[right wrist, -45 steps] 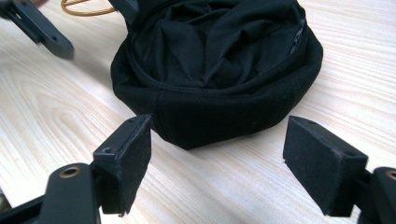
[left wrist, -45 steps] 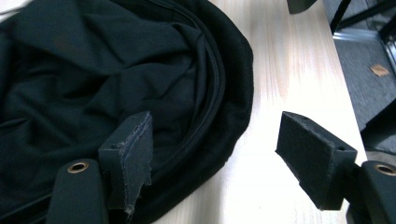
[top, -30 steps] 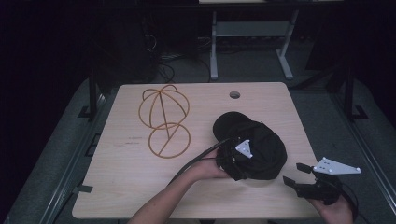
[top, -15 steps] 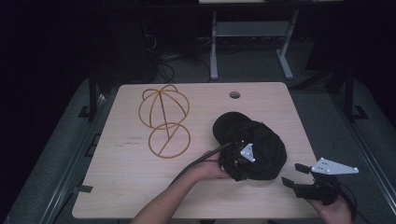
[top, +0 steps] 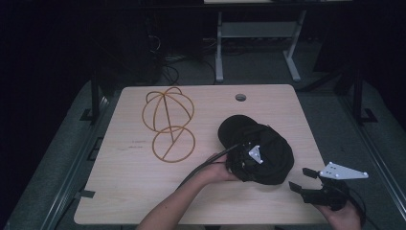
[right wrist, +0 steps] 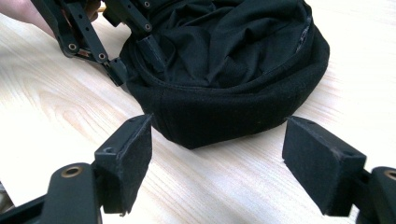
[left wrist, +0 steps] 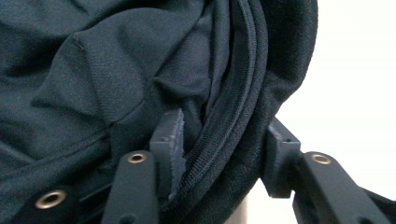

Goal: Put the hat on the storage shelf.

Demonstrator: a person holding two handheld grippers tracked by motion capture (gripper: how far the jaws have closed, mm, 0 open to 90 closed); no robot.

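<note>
Black cap (top: 261, 148) lies upside down on the light wood worktop (top: 143, 191), right of centre, its opening facing up w/ the crumpled lining showing. Left tongs (top: 242, 163) sit at the cap's near-left edge; in the left gripper view (left wrist: 219, 154) one jaw is inside the cap, the other outside, w/ the rim and its sweatband between them. Jaws have just been closing on that rim; the inner pad touches the fabric, the outer pad sits just beside the rim, contact there hard to tell. Right tongs (top: 301, 179) rest near the worktop's right front corner, just beside the cap but apart from it. In the right gripper view (right wrist: 217, 161) jaws stand wide apart w/ nothing between them, cap edge just ahead. Wire cap frame (top: 168, 122), orange-brown, lies flat at left-centre, well apart from the cap. Round cable hole (top: 240, 97) sits near the far edge.
</note>
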